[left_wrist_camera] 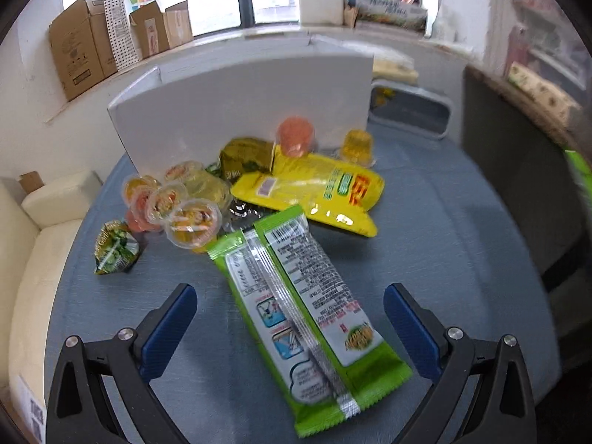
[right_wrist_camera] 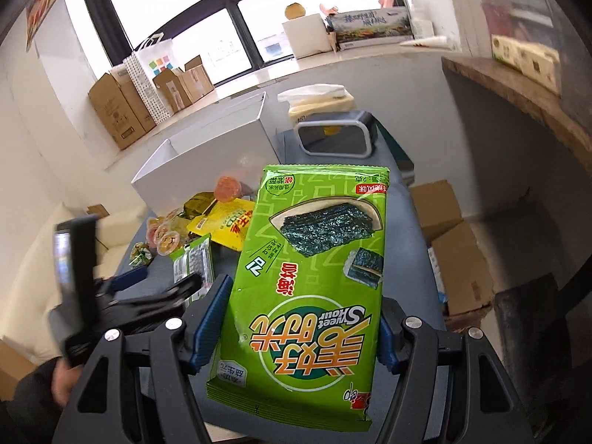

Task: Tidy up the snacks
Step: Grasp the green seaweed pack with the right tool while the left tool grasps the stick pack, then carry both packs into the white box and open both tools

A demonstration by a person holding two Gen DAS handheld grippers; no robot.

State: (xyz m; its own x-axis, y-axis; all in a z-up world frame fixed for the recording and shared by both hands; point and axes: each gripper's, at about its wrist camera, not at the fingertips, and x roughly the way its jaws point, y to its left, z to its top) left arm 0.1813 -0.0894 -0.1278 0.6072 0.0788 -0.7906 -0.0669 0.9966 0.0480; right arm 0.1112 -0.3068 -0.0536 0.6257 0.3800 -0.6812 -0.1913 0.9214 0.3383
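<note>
Fingers point(left_wrist_camera: 174, 329) on the left gripper point(left_wrist_camera: 290, 331) are spread wide apart, hanging over a green seaweed packet point(left_wrist_camera: 307, 318) that lies back-side up on the grey surface point(left_wrist_camera: 462, 259), nothing gripped. At about 10 o'clock from that packet there's a small green wrapped snack point(left_wrist_camera: 115, 248), then a cluster of jelly cups point(left_wrist_camera: 174, 205). A yellow snack bag point(left_wrist_camera: 314, 188) sits at 12 o'clock, with an orange jelly cup point(left_wrist_camera: 296, 137) and a yellow jelly cup point(left_wrist_camera: 357, 147) right behind it, up against a white box point(left_wrist_camera: 240, 107). Over on the right, the right gripper point(right_wrist_camera: 296, 329) has its fingers point(right_wrist_camera: 212, 323) clamped on a second green seaweed pack point(right_wrist_camera: 314, 277), held up above the surface. A grey-rimmed container point(right_wrist_camera: 335, 137) sits at 12 o'clock beyond it.
</note>
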